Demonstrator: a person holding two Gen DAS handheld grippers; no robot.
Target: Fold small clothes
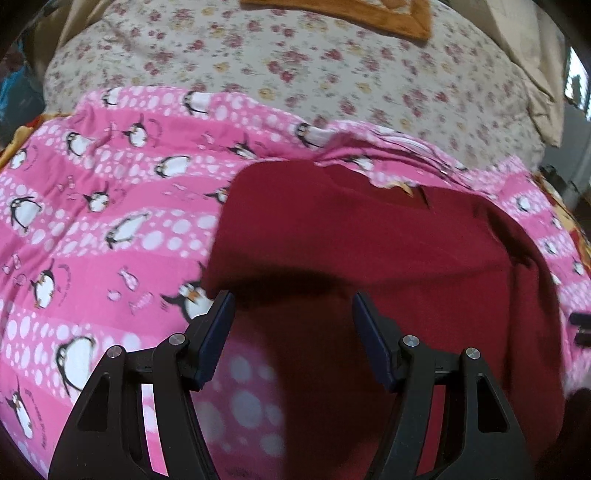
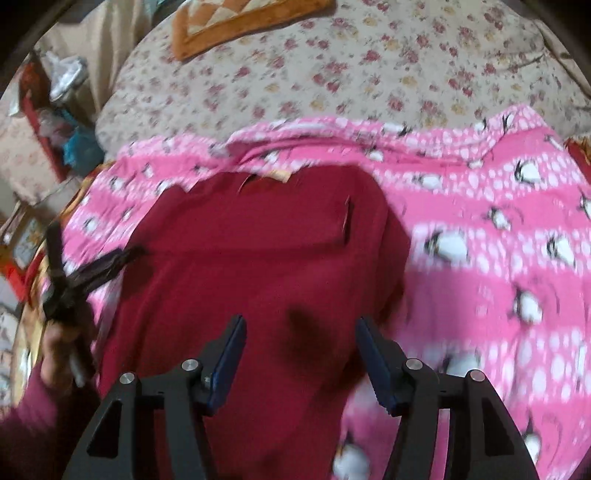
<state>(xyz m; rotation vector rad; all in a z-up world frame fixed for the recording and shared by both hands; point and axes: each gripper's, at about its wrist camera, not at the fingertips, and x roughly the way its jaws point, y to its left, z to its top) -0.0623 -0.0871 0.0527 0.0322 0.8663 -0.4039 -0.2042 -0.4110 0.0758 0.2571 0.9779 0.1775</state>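
Observation:
A dark red garment [image 1: 369,240] [image 2: 258,258] lies spread flat on a pink penguin-print sheet [image 1: 110,184] [image 2: 480,221], with a small yellowish tag [image 1: 402,188] [image 2: 279,175] at its far edge. My left gripper [image 1: 293,306] is open just above the garment's near left edge, nothing between its blue pads. My right gripper [image 2: 301,325] is open above the garment's near right part, its pads bare. In the right wrist view the left gripper [image 2: 94,240] shows at the garment's left side, held by a hand [image 2: 59,354] in a dark red sleeve.
Beyond the pink sheet lies a cream floral quilt [image 1: 295,66] [image 2: 332,74] with an orange-bordered mat [image 1: 369,14] [image 2: 229,26] on its far side. Cluttered shelves and bags [image 2: 55,122] stand off the bed's left. Both views are motion-blurred.

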